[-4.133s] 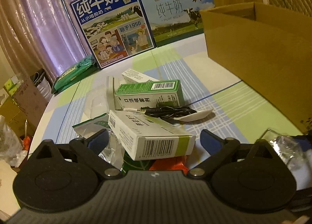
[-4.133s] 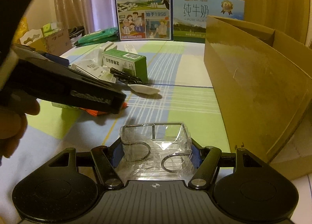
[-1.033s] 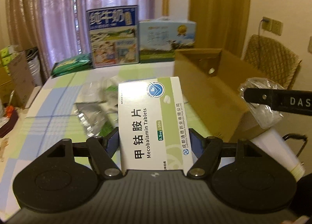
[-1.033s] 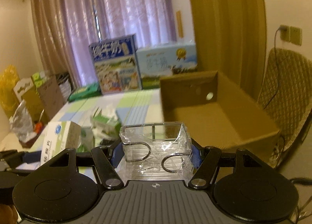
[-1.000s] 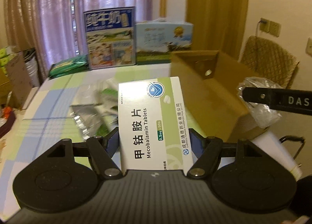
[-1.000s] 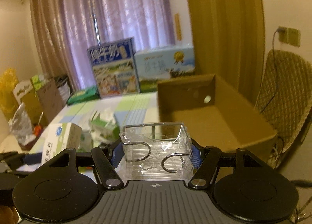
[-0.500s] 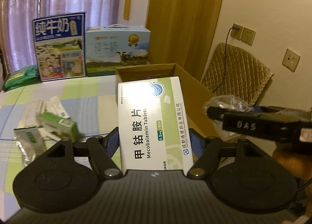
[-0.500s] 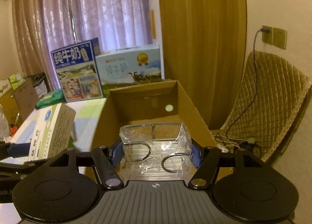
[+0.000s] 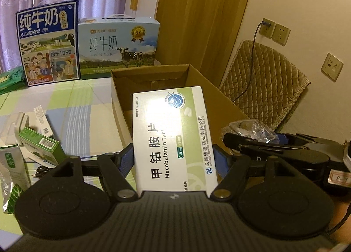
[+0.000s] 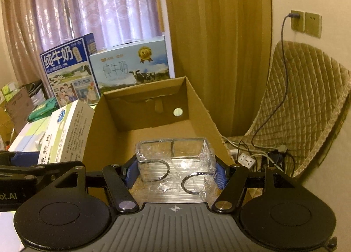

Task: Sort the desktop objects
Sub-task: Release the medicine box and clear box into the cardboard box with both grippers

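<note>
Gold curtain (image 9: 201,21) behind cardboard box (image 10: 153,120); glossy tablet carton (image 9: 171,137) clamped.

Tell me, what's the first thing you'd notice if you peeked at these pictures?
The big white-and-green tablet box jumps out first, pinched upright in the left gripper just in front of the open cardboard box. Next is the crinkly clear plastic packet with metal clips inside, squeezed in the right gripper over that same box. Behind it, two bright milk cartons stand against the curtain.
</note>
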The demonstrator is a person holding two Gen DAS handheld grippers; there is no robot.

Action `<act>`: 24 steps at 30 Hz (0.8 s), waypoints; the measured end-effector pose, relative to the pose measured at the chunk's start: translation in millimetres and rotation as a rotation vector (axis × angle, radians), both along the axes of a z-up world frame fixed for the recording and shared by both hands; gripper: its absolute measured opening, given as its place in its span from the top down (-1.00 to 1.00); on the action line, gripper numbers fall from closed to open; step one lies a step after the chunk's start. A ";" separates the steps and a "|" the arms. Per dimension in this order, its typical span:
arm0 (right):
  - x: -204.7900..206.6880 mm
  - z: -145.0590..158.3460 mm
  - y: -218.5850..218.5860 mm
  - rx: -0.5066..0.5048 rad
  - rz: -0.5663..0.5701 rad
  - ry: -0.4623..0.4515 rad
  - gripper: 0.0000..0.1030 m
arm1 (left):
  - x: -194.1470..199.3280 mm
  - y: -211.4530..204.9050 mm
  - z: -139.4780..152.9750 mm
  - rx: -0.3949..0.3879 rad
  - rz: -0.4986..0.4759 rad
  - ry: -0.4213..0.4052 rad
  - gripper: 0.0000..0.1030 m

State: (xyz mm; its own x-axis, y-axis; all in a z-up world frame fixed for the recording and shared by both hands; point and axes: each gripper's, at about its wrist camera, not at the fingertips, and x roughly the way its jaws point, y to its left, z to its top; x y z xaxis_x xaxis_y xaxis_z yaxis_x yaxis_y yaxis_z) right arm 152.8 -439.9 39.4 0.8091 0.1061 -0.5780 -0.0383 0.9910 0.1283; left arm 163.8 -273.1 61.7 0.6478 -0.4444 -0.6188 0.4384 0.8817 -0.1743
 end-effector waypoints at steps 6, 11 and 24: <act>5.9 -5.0 -7.7 0.010 -0.011 0.005 -0.24 | 9.2 -7.8 -8.5 0.008 -0.010 0.010 -0.31; 7.9 -6.8 -12.9 0.015 -0.020 0.008 -0.24 | 12.3 -11.7 -9.0 0.001 -0.019 0.006 -0.27; 3.9 -11.9 -6.9 0.029 -0.008 0.025 -0.24 | 0.7 18.1 4.4 -0.029 0.034 -0.022 -0.29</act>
